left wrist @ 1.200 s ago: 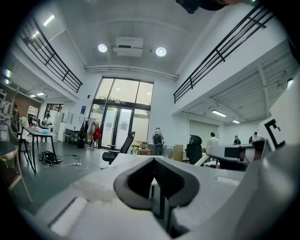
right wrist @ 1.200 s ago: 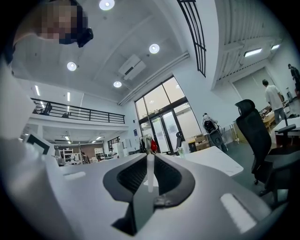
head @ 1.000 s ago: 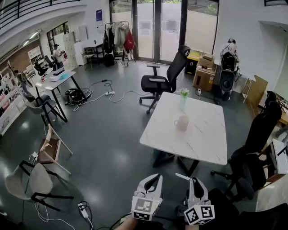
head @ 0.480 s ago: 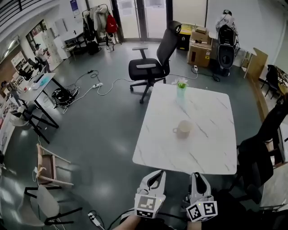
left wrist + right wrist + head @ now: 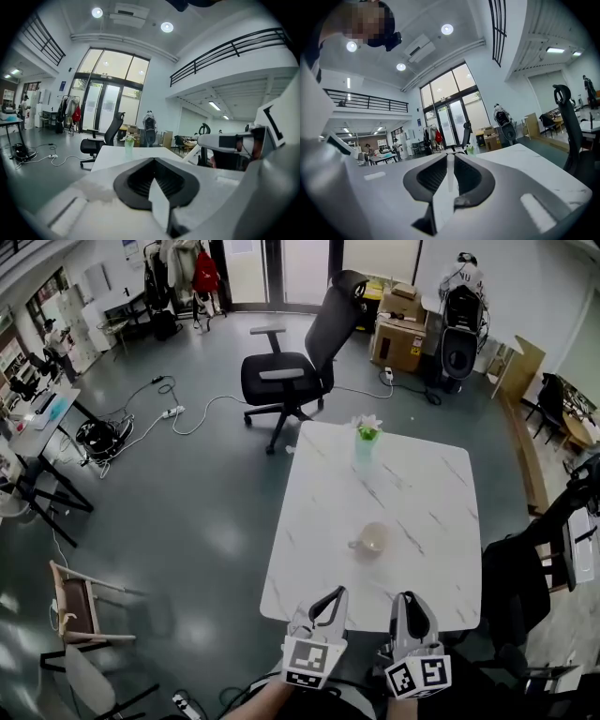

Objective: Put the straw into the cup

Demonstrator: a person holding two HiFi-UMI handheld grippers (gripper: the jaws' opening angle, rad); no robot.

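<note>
A pale cup [image 5: 373, 538] with a handle stands near the middle of the white marble table [image 5: 431, 512]. My right gripper [image 5: 412, 600] hovers at the table's near edge, shut on a thin white straw [image 5: 449, 169] that stands between its jaws. To its left my left gripper [image 5: 335, 595] is over the same edge, jaws shut and nothing in them. In the left gripper view the jaws [image 5: 153, 160] hide the cup. The right gripper [image 5: 449, 156] points level across the tabletop [image 5: 525, 157].
A green vase with a flower [image 5: 365, 441] stands at the table's far end, also seen as the vase [image 5: 129, 143]. A black office chair [image 5: 291, 371] sits beyond the table. Dark chairs [image 5: 525, 568] crowd the right side. Cables lie on the floor at the left.
Both grippers have travelled forward from open floor to the table's near edge. The table and cup now lie much closer. The jaws look unchanged.
</note>
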